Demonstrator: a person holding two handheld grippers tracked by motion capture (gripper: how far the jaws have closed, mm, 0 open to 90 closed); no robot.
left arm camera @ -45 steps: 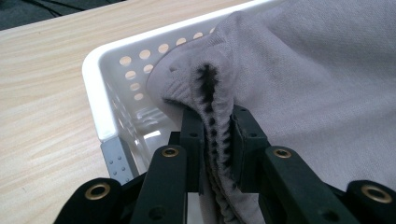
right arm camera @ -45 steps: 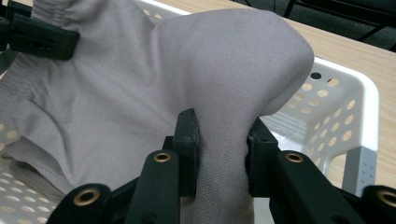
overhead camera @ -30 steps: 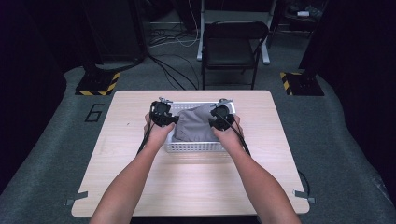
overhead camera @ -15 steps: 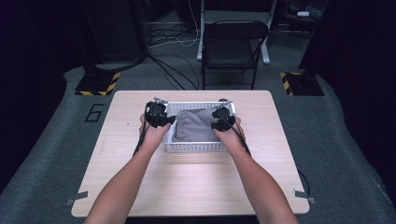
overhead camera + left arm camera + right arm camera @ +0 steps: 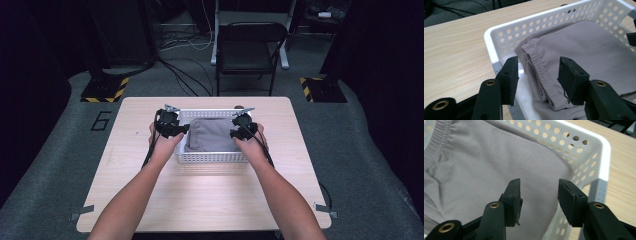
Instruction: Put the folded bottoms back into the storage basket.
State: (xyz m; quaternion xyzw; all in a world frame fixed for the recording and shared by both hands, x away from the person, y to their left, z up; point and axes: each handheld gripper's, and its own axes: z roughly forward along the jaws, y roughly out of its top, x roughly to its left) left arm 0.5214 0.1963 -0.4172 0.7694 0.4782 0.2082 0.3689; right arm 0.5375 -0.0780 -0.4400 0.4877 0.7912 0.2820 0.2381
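Folded grey cloth lies inside white perforated basket, which sits on wooden table near its far middle. Elastic waistband edge of the cloth faces the basket's left end, seen close in the left gripper view.

Left gripper sits at the basket's left end, over the rim. Its jaws have just been opening and stand apart; in the left gripper view the waistband fold lies in the gap between them, pads not pressing on it. One jaw is just beside the basket wall.

Right gripper sits at the basket's right end. Its jaws have also just been opening and stand apart; in the right gripper view they hang above the flat cloth near the basket's corner, nothing clamped.

Both hands rest at the basket's ends, forearms coming in from the table's near edge. Black chair stands beyond the table on the floor.
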